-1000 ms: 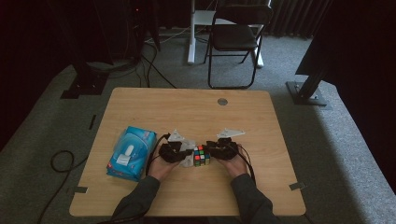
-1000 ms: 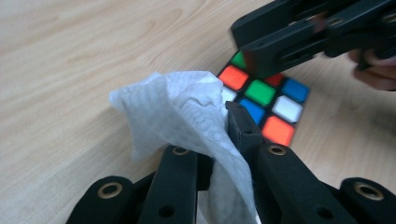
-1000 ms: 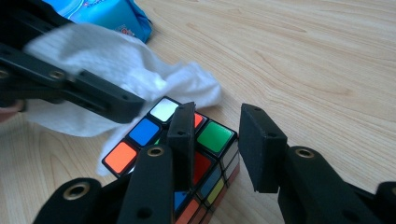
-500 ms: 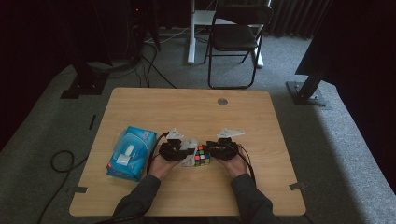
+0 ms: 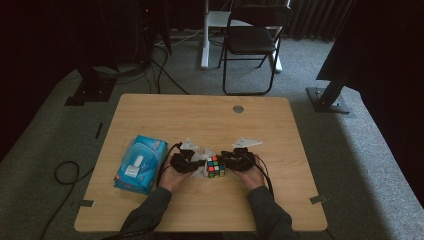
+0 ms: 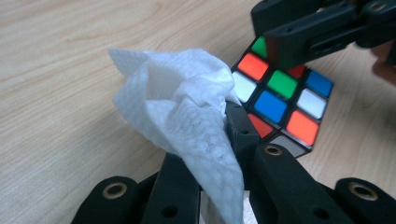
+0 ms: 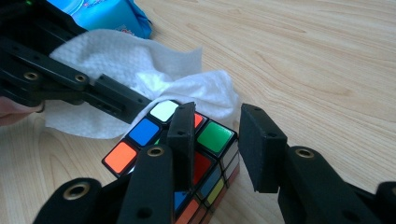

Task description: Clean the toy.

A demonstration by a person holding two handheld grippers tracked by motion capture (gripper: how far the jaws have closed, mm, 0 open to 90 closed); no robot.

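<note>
Rubik's cube [image 5: 215,166] sits on the desk [image 5: 200,120], front centre, between the two hands. It is a cube, so no long axis. In the right claw view it stands cornerwise to the camera, one vertical edge toward the claw, top face flat and level.

Left claw [image 6: 229,154] clamped on a crumpled white tissue [image 6: 182,116]. The tissue bunches up past the jaws and its edge touches the cube's near side. The jaws look pinched narrow around the tissue.

Right claw [image 7: 217,140] is partly open. One jaw lies over the cube's top face and near corner, the other stands off beside the cube with a gap. Cannot tell if the first jaw presses or just rests.

Blue wipes packet [image 5: 141,162] lies flat at desk left, just beside the left hand [image 5: 172,177]. Right hand [image 5: 252,177] is at the cube's right.
</note>
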